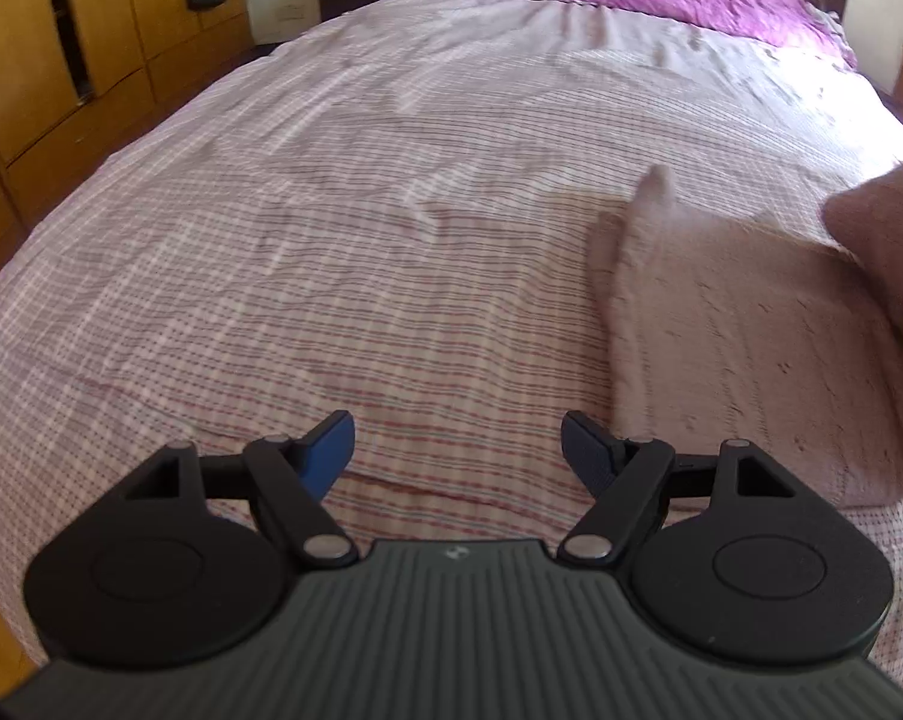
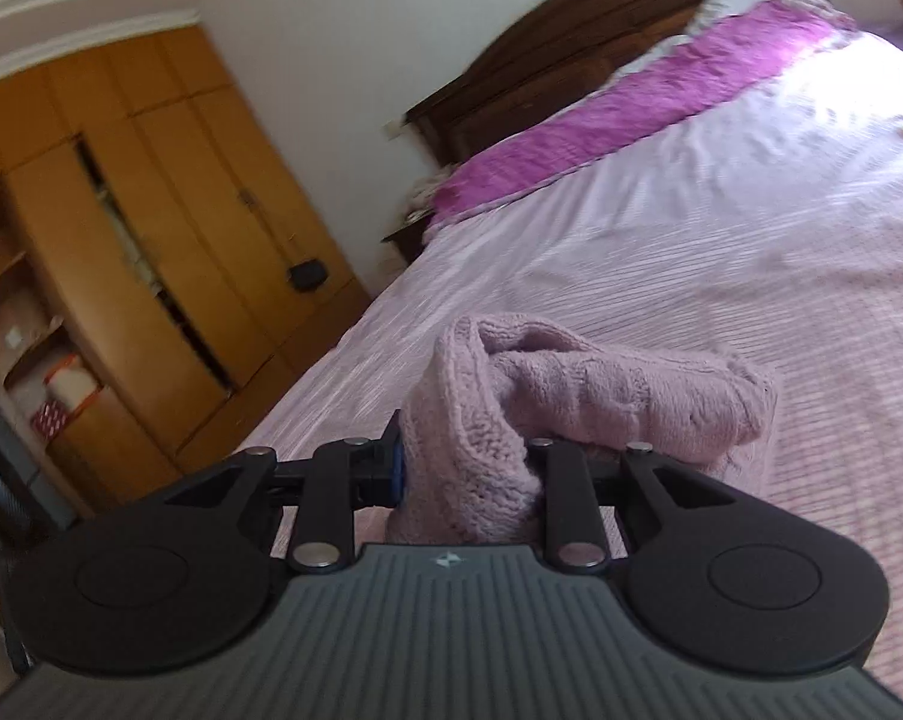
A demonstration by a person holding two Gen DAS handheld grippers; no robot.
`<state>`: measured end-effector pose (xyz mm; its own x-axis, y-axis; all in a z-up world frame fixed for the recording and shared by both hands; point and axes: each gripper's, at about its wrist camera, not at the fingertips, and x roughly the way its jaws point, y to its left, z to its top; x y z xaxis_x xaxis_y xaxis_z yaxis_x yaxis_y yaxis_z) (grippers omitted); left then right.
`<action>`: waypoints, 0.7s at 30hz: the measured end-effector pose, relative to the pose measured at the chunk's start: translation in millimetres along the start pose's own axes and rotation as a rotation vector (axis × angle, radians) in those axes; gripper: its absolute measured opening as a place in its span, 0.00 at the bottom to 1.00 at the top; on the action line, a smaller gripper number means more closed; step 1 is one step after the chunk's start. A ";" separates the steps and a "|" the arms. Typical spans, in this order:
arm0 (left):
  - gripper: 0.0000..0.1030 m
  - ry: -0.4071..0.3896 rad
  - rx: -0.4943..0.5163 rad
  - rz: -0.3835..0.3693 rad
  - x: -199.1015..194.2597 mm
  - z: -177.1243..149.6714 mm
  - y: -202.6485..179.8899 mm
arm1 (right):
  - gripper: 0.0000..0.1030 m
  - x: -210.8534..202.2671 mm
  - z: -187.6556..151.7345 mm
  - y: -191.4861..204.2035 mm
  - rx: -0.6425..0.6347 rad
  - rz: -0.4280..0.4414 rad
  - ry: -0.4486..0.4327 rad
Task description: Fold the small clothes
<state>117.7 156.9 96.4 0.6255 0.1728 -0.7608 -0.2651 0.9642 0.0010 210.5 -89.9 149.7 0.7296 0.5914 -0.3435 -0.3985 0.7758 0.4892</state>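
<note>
We are early in the fold, by our reading. Our right gripper (image 2: 469, 468) is pinched on the pink knitted garment (image 2: 577, 396), a bunched edge gathered between its fingers and lifted off the bed (image 2: 721, 228), the rest trailing down toward 3 o'clock of the gripper. In the left wrist view the same garment lies at 3 o'clock, part of it spread flat on the checked bedspread (image 1: 331, 240), part raised and blurred at the frame's right edge. Our left gripper (image 1: 457, 450) is spread wide and holds nothing, hovering above bare bedspread with the garment just beside its right finger. No finished crease shows. What seems left: laying the lifted part over, squaring the edges, and the further folds. No other clothes are in sight.
</note>
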 end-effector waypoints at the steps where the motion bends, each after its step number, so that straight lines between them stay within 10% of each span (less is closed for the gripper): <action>1: 0.75 0.000 -0.010 0.001 1.0 1.0 3.7 | 0.27 10.2 -5.0 11.3 -0.031 0.008 0.024; 8: 0.75 -0.015 -0.041 -0.005 3.3 4.4 17.1 | 0.30 99.9 -64.4 72.8 -0.241 -0.074 0.334; 14: 0.75 -0.013 -0.002 0.004 8.4 -0.1 15.4 | 0.60 117.5 -75.7 98.3 -0.265 -0.096 0.392; 21: 0.75 -0.009 -0.017 0.001 9.3 -2.9 19.9 | 0.67 122.5 -80.9 105.4 -0.339 -0.115 0.405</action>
<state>116.1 177.1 87.5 0.6315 0.1758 -0.7552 -0.2782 0.9605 -0.0091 212.9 82.1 94.3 0.5331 0.4841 -0.6939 -0.5348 0.8283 0.1670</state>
